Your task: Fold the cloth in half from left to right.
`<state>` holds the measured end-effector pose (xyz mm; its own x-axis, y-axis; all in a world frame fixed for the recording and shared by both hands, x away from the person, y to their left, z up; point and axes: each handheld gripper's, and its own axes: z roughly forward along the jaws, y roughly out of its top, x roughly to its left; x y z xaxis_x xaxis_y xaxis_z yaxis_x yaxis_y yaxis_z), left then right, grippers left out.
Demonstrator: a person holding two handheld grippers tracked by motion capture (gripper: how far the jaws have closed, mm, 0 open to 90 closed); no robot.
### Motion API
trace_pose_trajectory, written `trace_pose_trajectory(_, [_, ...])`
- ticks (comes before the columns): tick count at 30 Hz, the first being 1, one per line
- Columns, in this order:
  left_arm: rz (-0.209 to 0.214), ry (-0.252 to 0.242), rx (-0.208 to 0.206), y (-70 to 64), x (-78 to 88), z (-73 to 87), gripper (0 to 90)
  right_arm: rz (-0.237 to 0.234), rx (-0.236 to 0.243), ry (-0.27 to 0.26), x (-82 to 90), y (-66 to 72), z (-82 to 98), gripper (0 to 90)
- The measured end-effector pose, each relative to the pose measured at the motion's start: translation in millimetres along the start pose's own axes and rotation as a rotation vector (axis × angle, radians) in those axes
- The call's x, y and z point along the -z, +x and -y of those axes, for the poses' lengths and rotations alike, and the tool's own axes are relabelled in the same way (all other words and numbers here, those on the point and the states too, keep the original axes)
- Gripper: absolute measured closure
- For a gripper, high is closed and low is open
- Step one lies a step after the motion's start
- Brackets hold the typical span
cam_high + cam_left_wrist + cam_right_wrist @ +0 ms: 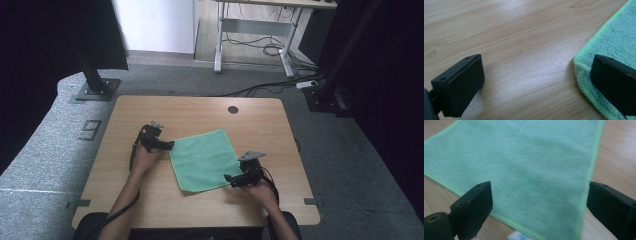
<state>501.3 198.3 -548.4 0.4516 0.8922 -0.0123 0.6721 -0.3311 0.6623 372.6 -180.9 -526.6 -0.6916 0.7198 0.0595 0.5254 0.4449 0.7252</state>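
A green cloth (204, 159) lies spread flat on the wooden table (150, 112). My left gripper (171, 145) is at the cloth's left corner and stands open. In the left gripper view that gripper (536, 72) has one jaw over the corner of the cloth (614, 42) and the other over bare wood. My right gripper (227, 178) is at the cloth's near right corner, also open. In the right gripper view its jaws (539, 202) stand wide on either side of the cloth (524, 165), with nothing pinched. A small white label (516, 236) shows at the cloth's near edge.
A round cable hole (233, 109) sits near the table's far edge. Black frame posts (92, 75) stand on the grey floor at both far sides. Behind them is a desk frame (255, 35) with loose cables.
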Motion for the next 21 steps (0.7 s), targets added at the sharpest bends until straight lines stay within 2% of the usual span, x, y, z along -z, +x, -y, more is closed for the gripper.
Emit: trace_pose_trajectory(21, [-0.001,-0.002,0.001,-0.1,-0.1,0.2,0.0,-0.186,0.15,0.049,-41.7,77.7,-33.0,16.0])
